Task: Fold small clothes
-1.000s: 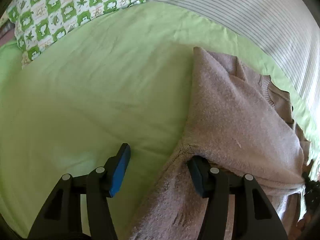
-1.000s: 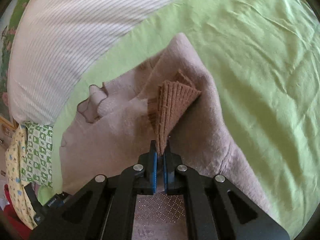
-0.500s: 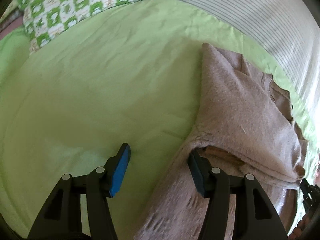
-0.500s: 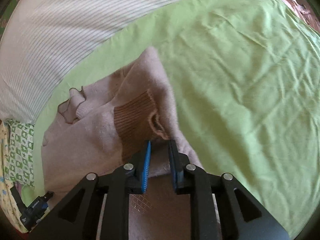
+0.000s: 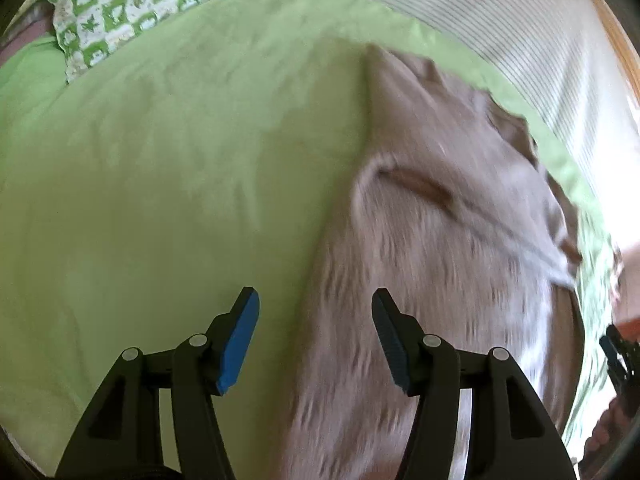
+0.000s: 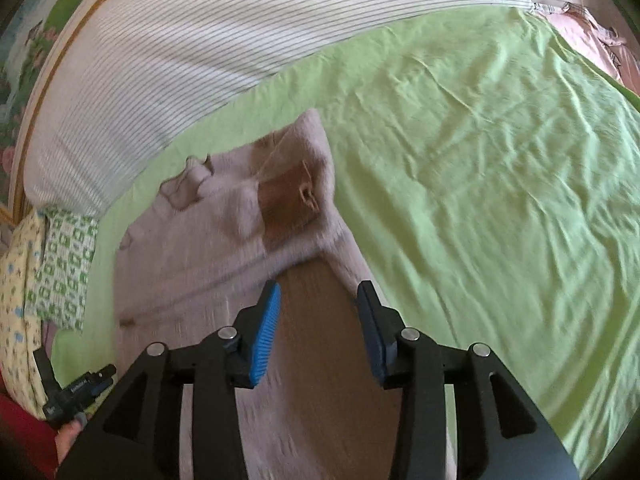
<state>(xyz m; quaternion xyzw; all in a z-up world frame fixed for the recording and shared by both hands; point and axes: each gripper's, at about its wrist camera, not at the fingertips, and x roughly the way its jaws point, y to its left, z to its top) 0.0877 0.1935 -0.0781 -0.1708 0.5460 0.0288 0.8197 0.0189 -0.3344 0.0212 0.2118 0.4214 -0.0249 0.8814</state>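
Observation:
A fuzzy mauve-brown sweater (image 5: 432, 264) lies on the green bedsheet (image 5: 168, 184), with both sleeves folded in over its body. In the right wrist view the sweater (image 6: 192, 256) shows a brown ribbed cuff (image 6: 288, 200) lying flat on top. My left gripper (image 5: 316, 336) is open and empty above the sweater's left edge. My right gripper (image 6: 318, 328) is open and empty above the sweater's lower right part. The left gripper also shows at the bottom left of the right wrist view (image 6: 72, 392).
A white striped pillow (image 6: 208, 40) lies behind the sweater. A green-and-white patterned cushion (image 5: 136, 4) sits at the far left; it also shows in the right wrist view (image 6: 64, 264). Pink fabric (image 6: 600, 40) lies at the far right edge. The green sheet (image 6: 500, 168) spreads wide to the right.
My right gripper let go of the brown cuff, opened and pulled back; the sleeve now lies flat on the sweater. My left gripper stayed open and drew back from the sweater's edge.

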